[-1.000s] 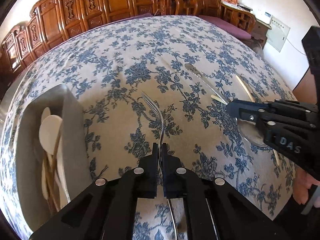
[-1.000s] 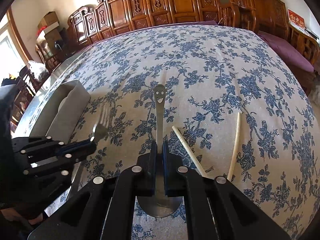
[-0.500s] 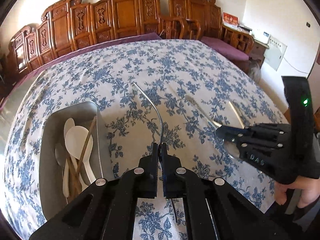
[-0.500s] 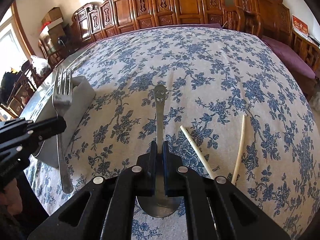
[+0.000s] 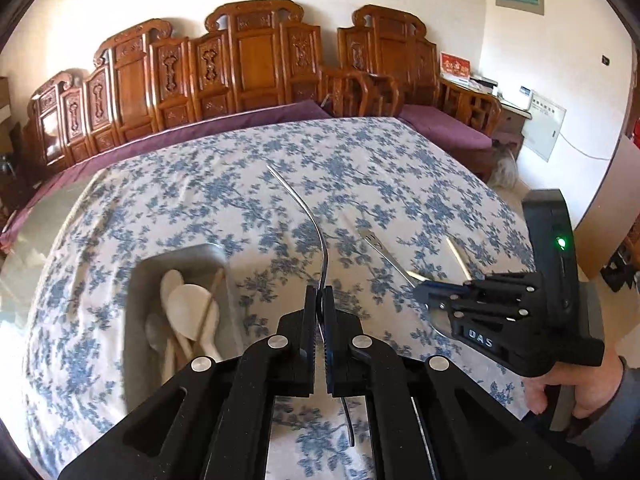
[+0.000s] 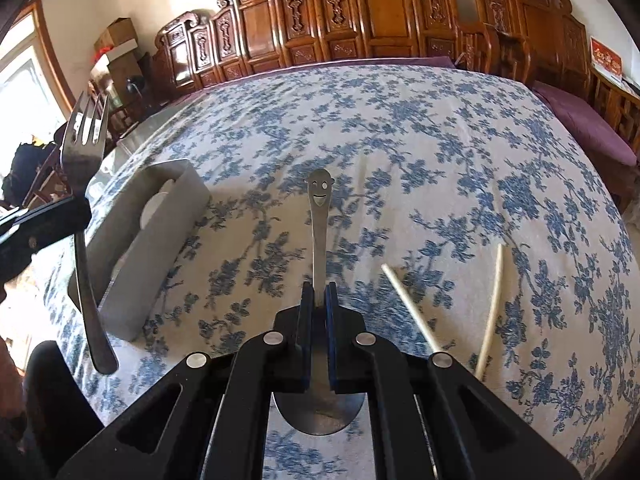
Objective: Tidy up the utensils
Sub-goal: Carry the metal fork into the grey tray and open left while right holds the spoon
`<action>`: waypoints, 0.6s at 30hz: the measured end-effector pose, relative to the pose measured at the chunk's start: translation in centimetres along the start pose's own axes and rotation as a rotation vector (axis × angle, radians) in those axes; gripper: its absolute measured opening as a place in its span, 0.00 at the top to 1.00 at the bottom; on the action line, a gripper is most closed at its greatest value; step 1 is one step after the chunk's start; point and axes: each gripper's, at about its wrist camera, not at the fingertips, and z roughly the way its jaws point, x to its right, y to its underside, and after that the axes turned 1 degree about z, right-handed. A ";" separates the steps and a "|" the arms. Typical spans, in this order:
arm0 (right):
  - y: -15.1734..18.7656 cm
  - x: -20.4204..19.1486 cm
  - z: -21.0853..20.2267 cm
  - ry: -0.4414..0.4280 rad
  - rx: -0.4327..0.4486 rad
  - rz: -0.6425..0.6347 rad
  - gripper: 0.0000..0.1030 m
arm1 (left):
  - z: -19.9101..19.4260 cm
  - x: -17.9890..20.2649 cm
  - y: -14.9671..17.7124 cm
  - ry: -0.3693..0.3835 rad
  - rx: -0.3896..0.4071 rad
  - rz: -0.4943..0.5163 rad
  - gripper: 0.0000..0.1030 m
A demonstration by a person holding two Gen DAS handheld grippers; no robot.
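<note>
While clamped edge-on for tray [image 5: 140, 320] drop | left gripper [image 5: 319, 300] pinching fork [image 5: 308, 212], lower centre | right gripper [image 6: 319, 300] pinching spoon [image 6: 319, 216]

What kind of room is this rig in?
Likely a home dining or sitting room: a large table under a blue floral tablecloth, carved wooden chairs along the wall, and a metal utensil tray with spoons.
</note>
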 end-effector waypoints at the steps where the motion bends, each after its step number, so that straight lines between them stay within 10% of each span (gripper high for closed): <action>1: 0.0 -0.4 -0.1 -0.007 0.002 -0.005 0.93 | -0.2 -0.4 0.0 -0.008 0.002 -0.003 0.98; 18: -0.2 -6.7 -1.8 -0.121 0.038 -0.092 0.93 | -1.4 -9.7 0.7 -0.136 -0.005 -0.092 0.98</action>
